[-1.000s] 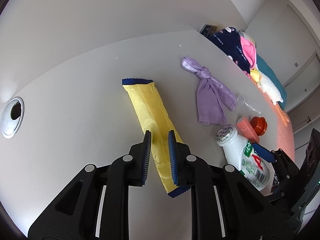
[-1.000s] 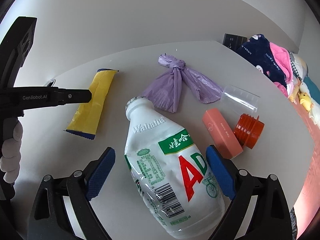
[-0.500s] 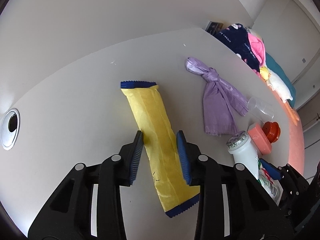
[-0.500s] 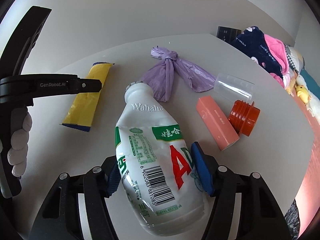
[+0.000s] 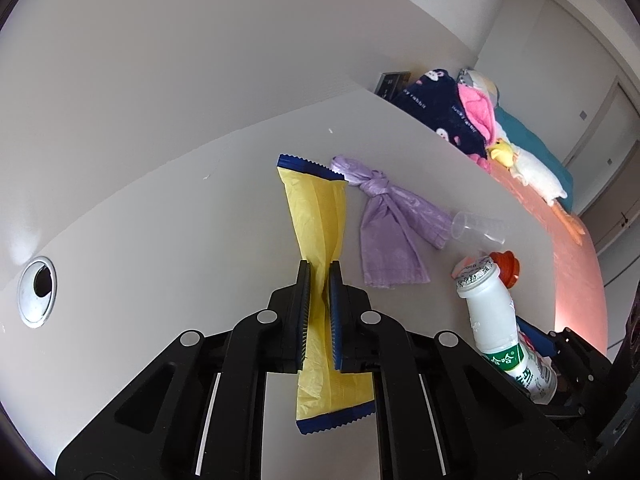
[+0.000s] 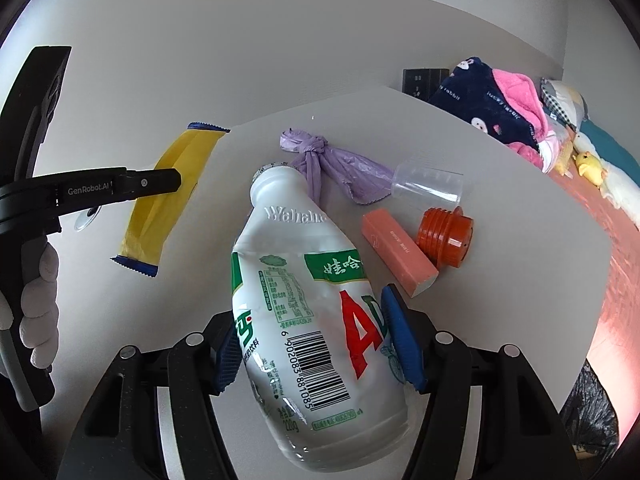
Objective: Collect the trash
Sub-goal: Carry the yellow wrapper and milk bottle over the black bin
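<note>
My left gripper point(image 5: 319, 276) is shut on a yellow wrapper with blue ends point(image 5: 320, 208) and holds it pinched at the middle, lifted off the white table point(image 5: 180, 240). The wrapper also shows in the right wrist view point(image 6: 164, 208), hanging from the left gripper. My right gripper point(image 6: 316, 328) is shut on a white Wahaha drink bottle point(image 6: 304, 304), raised above the table; the bottle also shows in the left wrist view point(image 5: 496, 320). On the table lie a knotted purple bag point(image 6: 340, 164), a clear plastic cup point(image 6: 430, 184), a pink box point(image 6: 396, 252) and an orange cap point(image 6: 444, 232).
A round cable hole point(image 5: 38, 286) sits in the table at the left. A heap of clothes and soft toys point(image 6: 500, 108) lies beyond the table's right edge. A black trash bag point(image 6: 588, 412) shows at the lower right. A wall socket point(image 6: 420, 80) is behind the table.
My left gripper has closed on the yellow wrapper and lifted it off the table. My right gripper has tightened on the bottle and raised it.
</note>
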{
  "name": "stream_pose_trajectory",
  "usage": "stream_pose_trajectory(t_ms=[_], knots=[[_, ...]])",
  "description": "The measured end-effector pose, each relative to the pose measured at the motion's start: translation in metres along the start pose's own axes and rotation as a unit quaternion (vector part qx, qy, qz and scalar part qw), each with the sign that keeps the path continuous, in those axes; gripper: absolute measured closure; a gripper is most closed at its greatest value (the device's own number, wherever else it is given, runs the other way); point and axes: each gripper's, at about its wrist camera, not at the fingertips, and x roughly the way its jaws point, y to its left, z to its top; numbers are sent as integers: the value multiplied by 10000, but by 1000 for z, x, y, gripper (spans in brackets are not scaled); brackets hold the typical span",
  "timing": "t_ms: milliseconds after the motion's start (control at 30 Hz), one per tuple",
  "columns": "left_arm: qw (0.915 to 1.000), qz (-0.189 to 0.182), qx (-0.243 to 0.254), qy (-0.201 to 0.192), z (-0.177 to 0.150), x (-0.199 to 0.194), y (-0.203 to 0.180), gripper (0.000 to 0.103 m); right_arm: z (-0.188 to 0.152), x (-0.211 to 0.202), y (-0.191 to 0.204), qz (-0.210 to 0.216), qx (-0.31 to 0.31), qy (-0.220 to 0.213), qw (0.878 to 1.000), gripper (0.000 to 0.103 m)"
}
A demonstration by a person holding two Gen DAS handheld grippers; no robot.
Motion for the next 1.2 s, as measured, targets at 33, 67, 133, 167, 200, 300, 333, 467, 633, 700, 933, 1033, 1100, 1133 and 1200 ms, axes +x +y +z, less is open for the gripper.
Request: stream_pose_trajectory(t_ms=[33, 67, 133, 167, 200, 300, 333, 467, 633, 700, 933, 1033, 1100, 1133, 1200], knots=[[10000, -55, 34, -25, 0, -4, -3, 95, -1, -5, -2, 2, 49, -43, 10000, 39], [9999, -89, 74, -41, -1, -6, -7, 95, -1, -9, -3, 2, 81, -73, 9999, 39], [9996, -171, 187, -88, -4, -13, -16, 95, -3, -17, -7, -41, 139, -134, 9998, 39], [9994, -211, 236, -108, -5, -16, -20, 95, -4, -21, -9, -66, 161, -164, 9997, 39], [9991, -257, 296, -131, -6, -19, -26, 95, -5, -26, -11, -88, 186, -191, 9996, 39], [9981, -391, 446, -170, -10, -26, -40, 95, -8, -37, -18, -157, 264, -259, 9992, 39], [9977, -437, 480, -170, -12, -28, -44, 95, -10, -41, -19, -177, 289, -282, 9990, 39], [9966, -571, 576, -159, -18, -32, -59, 95, -17, -56, -29, -273, 409, -371, 9981, 39], [9941, -753, 767, -159, -26, -37, -82, 95, -27, -73, -42, -405, 587, -482, 9963, 39], [9929, -827, 838, -150, -28, -39, -91, 95, -30, -80, -50, -471, 693, -535, 9950, 39], [9878, -1103, 1101, -72, -38, -38, -124, 95, -47, -107, -71, -675, 953, -702, 9907, 39], [9851, -1204, 1223, -38, -42, -38, -137, 95, -53, -118, -78, -756, 1047, -761, 9887, 39], [9834, -1274, 1294, -12, -46, -38, -145, 95, -58, -124, -84, -816, 1113, -790, 9873, 38], [9826, -1307, 1322, 0, -48, -39, -149, 95, -59, -126, -86, -839, 1142, -799, 9867, 38], [9811, -1367, 1369, 25, -50, -39, -156, 95, -64, -131, -91, -891, 1200, -819, 9854, 38]])
